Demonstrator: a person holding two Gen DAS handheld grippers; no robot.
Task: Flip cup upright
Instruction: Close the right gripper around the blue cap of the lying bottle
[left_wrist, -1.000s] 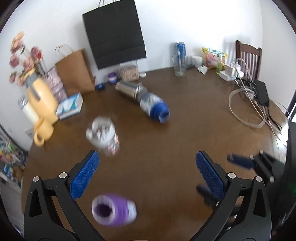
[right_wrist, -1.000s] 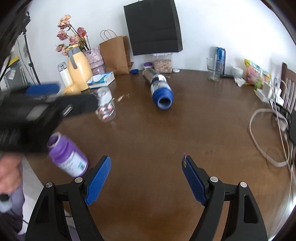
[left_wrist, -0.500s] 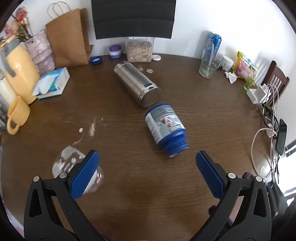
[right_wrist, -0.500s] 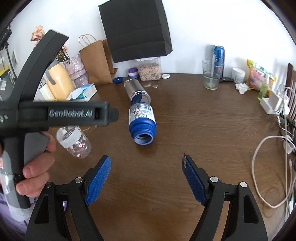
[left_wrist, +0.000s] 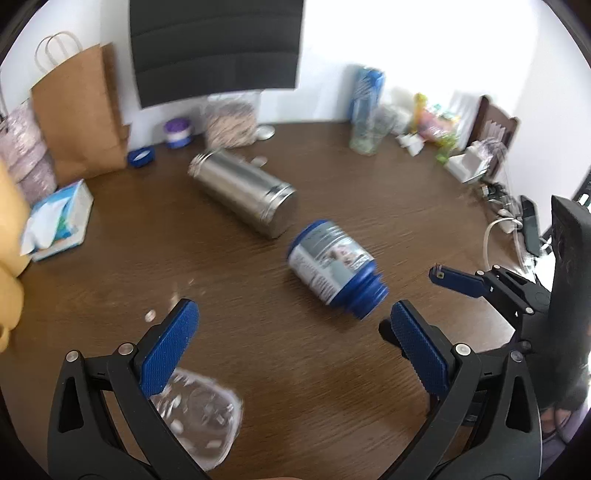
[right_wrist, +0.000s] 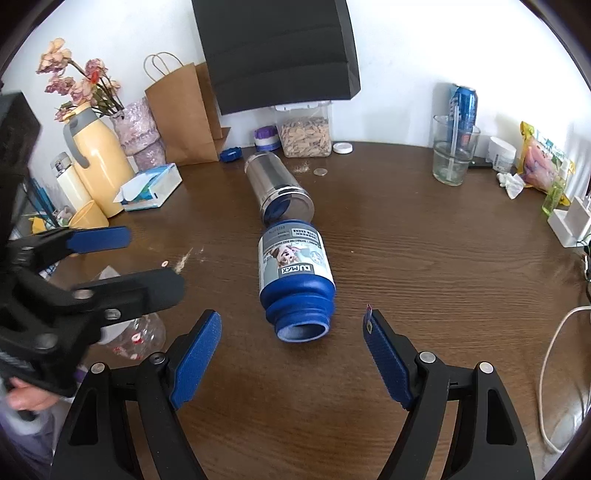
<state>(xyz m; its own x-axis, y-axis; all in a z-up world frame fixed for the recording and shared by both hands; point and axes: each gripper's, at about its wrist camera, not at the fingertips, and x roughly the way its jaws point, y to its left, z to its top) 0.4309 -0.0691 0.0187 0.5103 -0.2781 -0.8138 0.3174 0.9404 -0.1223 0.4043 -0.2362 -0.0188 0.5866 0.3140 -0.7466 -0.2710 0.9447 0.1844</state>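
Right gripper sits nearest the camera, jaws spread wide, nothing between them, hovering over the brown table. Just past its fingertips lies the blue cup, on its side, open threaded mouth facing the gripper, grey label with a dog picture on the body. No pad touches it.

Left gripper is also wide apart and empty, above the table, with the blue cup ahead and slightly right of centre in its view, mouth close to the right pad but apart from it. In the right wrist view the left gripper comes in from the left edge, a person's hand on its handle.

A clear plastic bottle lies on the table under the left gripper's left finger, partly hidden, blurred.

Behind the blue cup, a steel tumbler lies on its side too, one end almost touching the cup's base; contact can't be told.

Farther back: tissue box left, yellow thermos jug with flowers behind it, brown paper bag, black bag on the wall, clear container of nuts, small purple jar. Right side: drinking glass, blue can, snack packet, white cable near the table edge.
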